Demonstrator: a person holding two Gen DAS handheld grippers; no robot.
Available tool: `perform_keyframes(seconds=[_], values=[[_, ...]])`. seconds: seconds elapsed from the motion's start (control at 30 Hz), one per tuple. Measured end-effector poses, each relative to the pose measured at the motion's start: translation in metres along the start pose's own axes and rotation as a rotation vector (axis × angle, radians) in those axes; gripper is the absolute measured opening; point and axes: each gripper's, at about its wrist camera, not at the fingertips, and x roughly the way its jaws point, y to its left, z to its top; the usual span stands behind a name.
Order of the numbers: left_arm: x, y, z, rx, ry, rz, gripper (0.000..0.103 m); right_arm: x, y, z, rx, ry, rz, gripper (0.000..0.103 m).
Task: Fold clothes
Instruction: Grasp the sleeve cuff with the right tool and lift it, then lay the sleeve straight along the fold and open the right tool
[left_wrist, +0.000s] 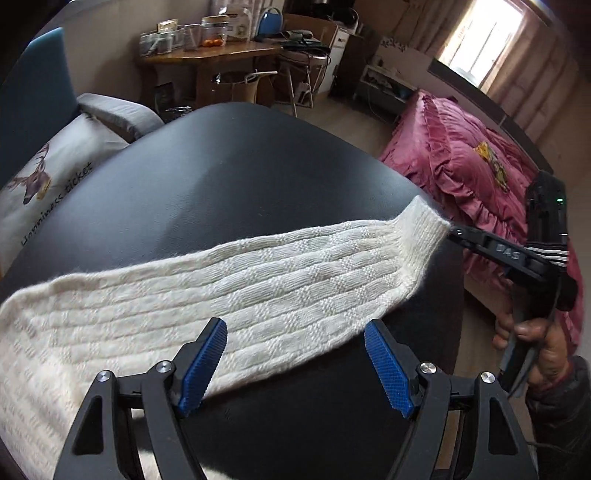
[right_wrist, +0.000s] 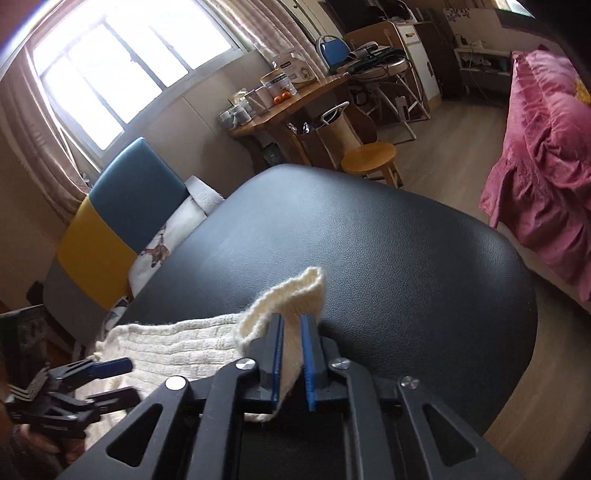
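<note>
A cream knitted sweater sleeve (left_wrist: 229, 291) stretches across the black padded table (left_wrist: 236, 177). My left gripper (left_wrist: 295, 332) hovers open just over the sleeve's near edge, blue pads apart, nothing between them. In the left wrist view the right gripper (left_wrist: 452, 230) comes in from the right and pinches the ribbed cuff (left_wrist: 421, 229). In the right wrist view my right gripper (right_wrist: 292, 321) is shut on that cuff (right_wrist: 295, 295), which stands up between the blue pads. The rest of the sweater (right_wrist: 177, 350) lies to the left, with the left gripper (right_wrist: 122, 380) open over it.
A pink bedspread (left_wrist: 472, 173) lies right of the table. A sofa with a deer cushion (left_wrist: 44, 181) sits at the left. Behind stand a cluttered wooden desk (left_wrist: 210, 55), a round stool (right_wrist: 369, 158) and a paper bag (right_wrist: 332, 136). A person's hand (left_wrist: 532, 339) holds the right gripper.
</note>
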Motion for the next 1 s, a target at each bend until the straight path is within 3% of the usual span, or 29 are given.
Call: perform_keyframes(seconds=[0.03, 0.17, 0.23, 0.33, 0.4, 0.43, 0.47, 0.5, 0.53, 0.63, 0.7, 0.8, 0.9, 0.97, 1.0], values=[[0.011, -0.005, 0.002, 0.020, 0.023, 0.012, 0.078, -0.004, -0.005, -0.002, 0.030, 0.006, 0.030, 0.026], [0.053, -0.020, 0.009, 0.082, 0.107, 0.052, 0.078, -0.009, -0.020, -0.015, 0.132, 0.073, 0.119, 0.030], [0.057, -0.022, 0.005, 0.093, 0.092, 0.068, 0.078, -0.006, -0.017, -0.022, 0.123, 0.094, 0.132, 0.037], [0.059, -0.022, 0.003, 0.094, 0.075, 0.079, 0.078, 0.005, -0.008, -0.027, 0.071, 0.106, 0.088, 0.044], [0.055, -0.019, 0.003, 0.080, 0.058, 0.079, 0.071, 0.017, 0.002, -0.029, -0.007, 0.100, -0.010, 0.043], [0.053, -0.018, 0.004, 0.072, 0.049, 0.080, 0.058, 0.022, 0.009, -0.029, -0.059, 0.089, -0.073, 0.033], [0.051, -0.017, 0.004, 0.065, 0.040, 0.080, 0.032, 0.029, 0.015, -0.029, -0.113, 0.082, -0.122, 0.023], [0.049, -0.015, 0.004, 0.058, 0.030, 0.080, 0.016, 0.035, 0.021, -0.029, -0.157, 0.082, -0.153, 0.008], [0.048, -0.013, 0.007, 0.035, 0.024, 0.062, 0.012, 0.040, 0.028, -0.028, -0.203, 0.081, -0.186, 0.008], [0.041, -0.008, 0.019, -0.028, -0.021, -0.011, 0.012, 0.037, 0.047, -0.015, -0.334, 0.018, -0.269, 0.007], [0.049, -0.012, 0.028, -0.040, -0.011, -0.035, 0.012, 0.030, 0.053, -0.002, -0.380, -0.028, -0.315, 0.007], [0.062, -0.019, 0.041, -0.053, 0.016, -0.067, 0.014, 0.040, 0.040, 0.013, -0.382, 0.002, -0.383, 0.007], [0.073, -0.027, 0.045, -0.052, 0.023, -0.071, 0.029, 0.060, 0.017, 0.020, -0.340, 0.078, -0.438, 0.007], [0.069, -0.030, 0.046, -0.051, 0.031, -0.098, 0.057, 0.059, 0.006, 0.019, -0.316, 0.070, -0.431, 0.007], [0.066, -0.031, 0.047, -0.051, 0.036, -0.113, 0.060, 0.057, 0.002, 0.020, -0.297, 0.063, -0.430, 0.008]])
